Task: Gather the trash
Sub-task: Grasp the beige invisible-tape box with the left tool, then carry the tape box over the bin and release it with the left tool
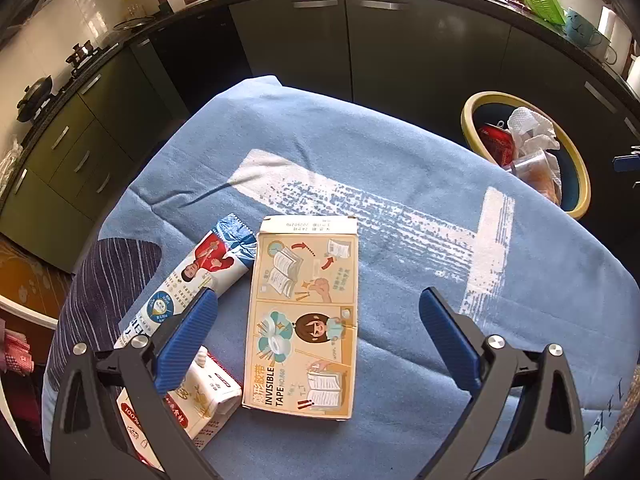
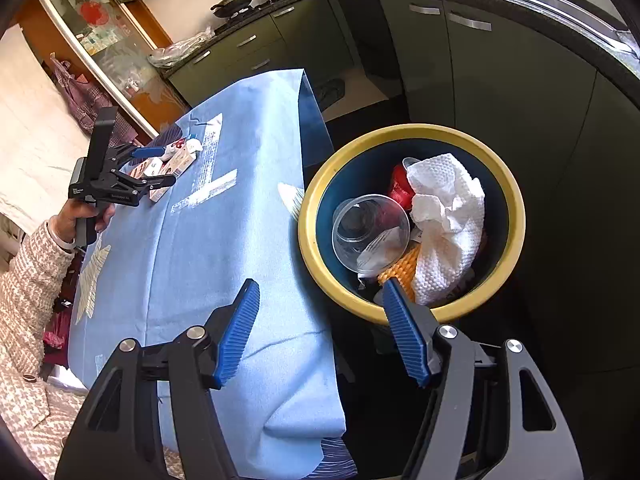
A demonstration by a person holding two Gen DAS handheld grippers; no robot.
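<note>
A flat invisible-tape box lies on the blue cloth. Left of it lie a long white snack wrapper and a small white carton. My left gripper is open just above them, its jaws straddling the box. It also shows in the right wrist view. A yellow-rimmed bin beside the table holds a clear cup, crumpled paper towel and a red can. My right gripper is open and empty, over the table edge next to the bin.
Dark green kitchen cabinets and a black counter with dishes run behind the table. A stove with a pan is at the far left. The person's arm in a patterned sleeve is at the left.
</note>
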